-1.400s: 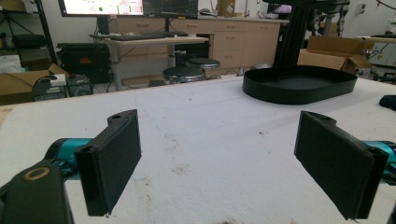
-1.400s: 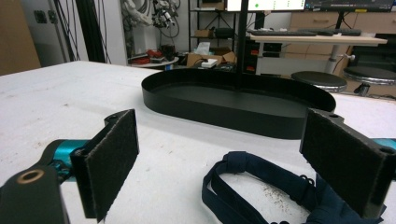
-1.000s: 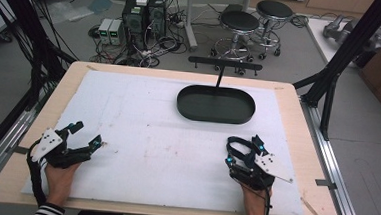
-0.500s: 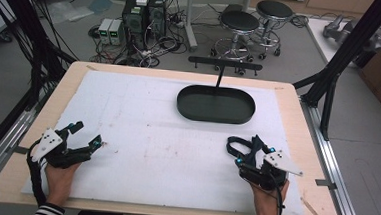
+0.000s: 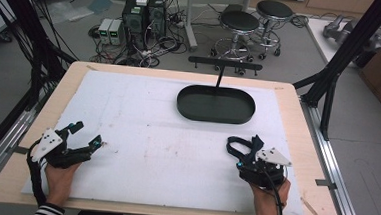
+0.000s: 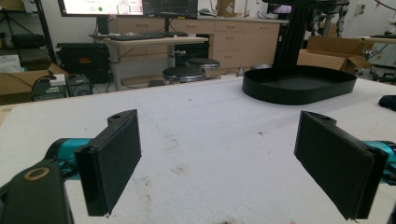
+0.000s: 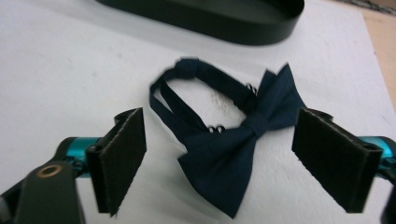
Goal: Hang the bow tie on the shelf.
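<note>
A dark blue bow tie [image 7: 238, 140] lies flat on the white table cover [image 5: 142, 129], near right, just short of a black oval tray [image 5: 215, 104]. The right gripper [image 7: 219, 154] straddles it, jaws wide but just starting to close. Best to pinch the centre knot. The left gripper [image 6: 229, 163] rests wide open, empty.

I see the bow tie [image 7: 233, 140] lying on the mat [image 5: 151, 135] near the right edge, on my near side. The tray [image 5: 216, 105] sits farther back, centre-right, with the stand [image 5: 224, 65] behind it.
</note>
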### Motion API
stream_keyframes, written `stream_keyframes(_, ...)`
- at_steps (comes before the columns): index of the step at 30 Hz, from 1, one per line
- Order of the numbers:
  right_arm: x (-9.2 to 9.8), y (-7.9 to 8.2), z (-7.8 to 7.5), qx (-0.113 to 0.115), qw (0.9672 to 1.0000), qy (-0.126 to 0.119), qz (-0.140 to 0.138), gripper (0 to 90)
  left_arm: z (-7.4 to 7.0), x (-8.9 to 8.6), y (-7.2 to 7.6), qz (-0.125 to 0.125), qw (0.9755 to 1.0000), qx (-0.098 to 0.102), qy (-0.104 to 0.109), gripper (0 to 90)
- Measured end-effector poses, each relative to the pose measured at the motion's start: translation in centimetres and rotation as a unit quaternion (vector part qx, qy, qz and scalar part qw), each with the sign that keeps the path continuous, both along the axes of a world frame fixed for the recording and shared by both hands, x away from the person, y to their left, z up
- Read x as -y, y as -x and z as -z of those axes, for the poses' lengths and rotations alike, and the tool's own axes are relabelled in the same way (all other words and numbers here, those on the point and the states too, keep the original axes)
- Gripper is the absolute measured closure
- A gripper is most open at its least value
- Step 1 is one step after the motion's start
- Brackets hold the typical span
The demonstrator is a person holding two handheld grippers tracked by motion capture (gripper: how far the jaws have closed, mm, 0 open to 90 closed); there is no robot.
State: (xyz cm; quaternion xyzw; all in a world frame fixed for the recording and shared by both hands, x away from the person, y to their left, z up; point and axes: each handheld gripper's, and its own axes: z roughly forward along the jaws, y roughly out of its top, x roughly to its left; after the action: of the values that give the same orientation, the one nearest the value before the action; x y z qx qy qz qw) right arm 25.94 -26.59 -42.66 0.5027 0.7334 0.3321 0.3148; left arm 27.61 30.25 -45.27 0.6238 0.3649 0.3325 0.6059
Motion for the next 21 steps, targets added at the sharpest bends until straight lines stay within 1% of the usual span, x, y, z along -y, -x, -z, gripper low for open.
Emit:
stream_keyframes(1,0.0,-0.1,0.1,-0.005,1.0000,0.007,0.004,20.1,0.0,0.0,0.0,0.000,1.0000,0.000,0.000,15.0)
stream_keyframes(2,0.0,-0.1,0.1,-0.005,1.0000,0.007,0.004,20.1,0.0,0.0,0.0,0.000,1.0000,0.000,0.000,15.0)
stream_keyframes(3,-0.1,-0.3,0.2,-0.012,0.9998,0.014,0.009,23.5,0.0,0.0,0.0,0.000,1.0000,0.000,0.001,15.0)
stream_keyframes(4,-0.1,-0.3,0.2,-0.012,0.9998,0.014,0.009,23.5,0.0,0.0,0.0,0.000,1.0000,0.000,0.001,15.0)
stream_keyframes(5,-0.3,-0.5,0.3,-0.022,0.9996,0.012,0.011,25.2,0.0,0.0,0.0,-0.001,1.0000,0.000,0.001,15.0)
stream_keyframes(6,-0.4,-0.6,0.3,-0.027,0.9995,0.014,0.012,26.8,0.0,0.0,0.0,-0.001,1.0000,0.000,0.002,15.0)
stream_keyframes(7,-0.4,-0.6,0.3,-0.027,0.9995,0.014,0.012,26.8,0.0,0.0,0.0,-0.001,1.0000,0.000,0.001,15.0)
stream_keyframes(11,-0.8,-0.9,0.6,-0.038,0.9987,0.033,0.011,31.4,0.0,0.0,0.0,-0.001,1.0000,-0.001,0.001,15.0)
stream_keyframes(12,-0.9,-1.1,0.7,-0.044,0.9983,0.035,0.014,32.9,0.0,0.0,0.0,-0.001,1.0000,-0.001,0.001,15.0)
stream_keyframes(13,-0.9,-1.1,0.7,-0.044,0.9983,0.035,0.014,32.9,0.0,0.0,0.0,-0.001,1.0000,-0.001,0.001,15.0)
stream_keyframes(14,-1.0,-1.2,0.8,-0.052,0.9979,0.035,0.017,35.4,0.0,0.0,0.0,-0.001,1.0000,-0.001,0.001,15.0)
stream_keyframes(16,-1.0,-1.3,0.8,-0.054,0.9977,0.036,0.017,36.0,0.0,-0.1,0.0,0.000,1.0000,-0.002,0.001,15.0)
stream_keyframes(17,-1.0,-1.4,0.9,-0.059,0.9973,0.039,0.019,38.6,0.0,-0.1,0.0,-0.001,1.0000,-0.002,0.002,15.0)
stream_keyframes(21,-0.9,-1.5,0.9,-0.067,0.9967,0.038,0.024,39.6,0.0,-0.1,0.0,0.000,1.0000,-0.002,0.002,15.0)
